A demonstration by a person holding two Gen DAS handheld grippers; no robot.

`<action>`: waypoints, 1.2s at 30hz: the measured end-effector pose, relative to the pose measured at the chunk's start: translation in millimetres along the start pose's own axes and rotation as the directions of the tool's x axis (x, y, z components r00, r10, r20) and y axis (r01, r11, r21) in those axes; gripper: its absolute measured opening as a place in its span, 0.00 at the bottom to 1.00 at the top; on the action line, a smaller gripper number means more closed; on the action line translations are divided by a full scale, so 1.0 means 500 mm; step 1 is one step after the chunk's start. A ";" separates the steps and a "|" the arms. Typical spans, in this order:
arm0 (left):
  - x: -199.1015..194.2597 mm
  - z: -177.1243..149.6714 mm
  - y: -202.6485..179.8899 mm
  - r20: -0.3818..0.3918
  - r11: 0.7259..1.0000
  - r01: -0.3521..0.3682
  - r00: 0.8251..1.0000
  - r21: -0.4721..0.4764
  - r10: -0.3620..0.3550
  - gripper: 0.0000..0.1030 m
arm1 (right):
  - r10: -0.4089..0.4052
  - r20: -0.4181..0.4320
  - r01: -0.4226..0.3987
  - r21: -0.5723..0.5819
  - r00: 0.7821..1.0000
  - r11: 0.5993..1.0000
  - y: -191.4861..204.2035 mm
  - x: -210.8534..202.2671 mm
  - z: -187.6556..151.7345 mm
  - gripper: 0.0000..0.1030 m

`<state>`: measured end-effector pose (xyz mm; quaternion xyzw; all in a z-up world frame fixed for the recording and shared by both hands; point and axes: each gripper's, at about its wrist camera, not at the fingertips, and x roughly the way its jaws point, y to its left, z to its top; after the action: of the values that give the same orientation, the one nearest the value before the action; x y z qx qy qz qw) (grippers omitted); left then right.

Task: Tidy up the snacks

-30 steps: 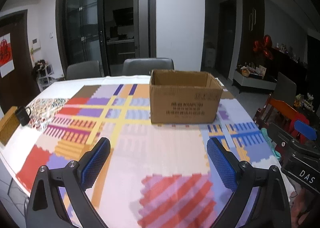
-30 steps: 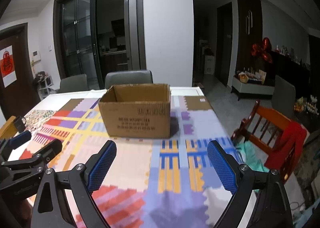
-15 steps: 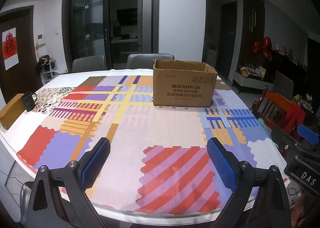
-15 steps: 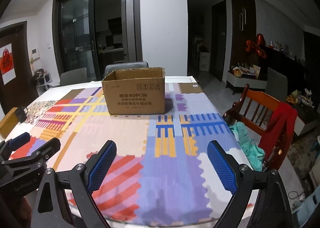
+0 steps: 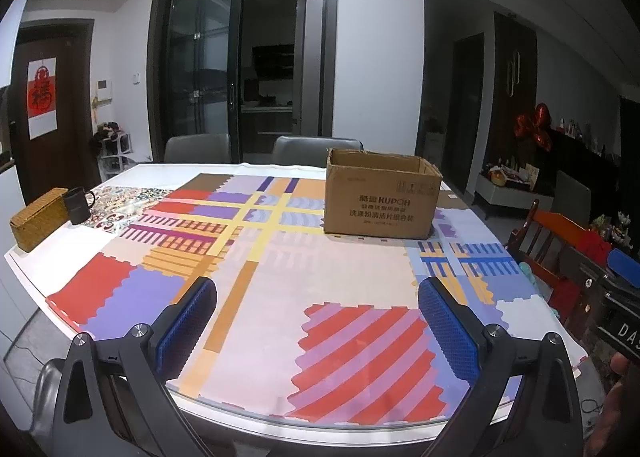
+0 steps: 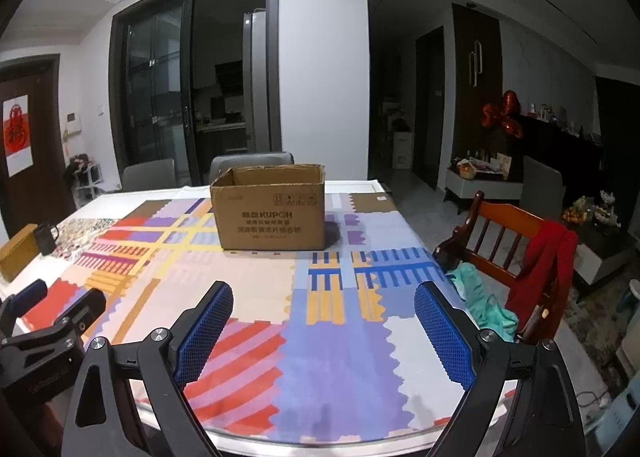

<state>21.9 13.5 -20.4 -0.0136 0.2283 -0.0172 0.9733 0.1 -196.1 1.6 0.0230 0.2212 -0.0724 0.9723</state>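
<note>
An open brown cardboard box stands on the far half of a table covered with a colourful patchwork cloth. Its inside is hidden from both views and no snacks show. My left gripper hangs over the table's near edge, jaws wide apart with nothing between the blue pads. My right gripper is beside it to the right, likewise open and empty, well short of the box. Each gripper shows at the other view's edge.
A black mug and a woven box sit at the table's left edge. Grey chairs stand behind the table. A wooden chair with red and teal cloths is at the right.
Both grippers have drawn back from the box, which looks smaller and farther now. The table's near edge has come into view. Jaws stayed wide.
</note>
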 end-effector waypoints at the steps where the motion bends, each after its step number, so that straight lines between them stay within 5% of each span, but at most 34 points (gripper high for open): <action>1: -0.001 0.000 -0.001 0.003 1.000 -0.001 1.000 0.001 0.001 1.00 | -0.001 -0.001 0.001 0.000 1.000 1.000 0.001 0.000 0.000 0.91; 36: 0.003 -0.005 0.011 0.001 1.000 -0.016 1.000 0.005 0.016 1.00 | 0.006 -0.011 -0.005 0.011 1.000 1.000 -0.002 0.009 -0.010 0.92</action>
<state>22.6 18.8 -23.4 -0.0093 0.2281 -0.0099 0.9735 1.8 -197.2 -5.1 0.0293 0.2261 -0.0708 0.9711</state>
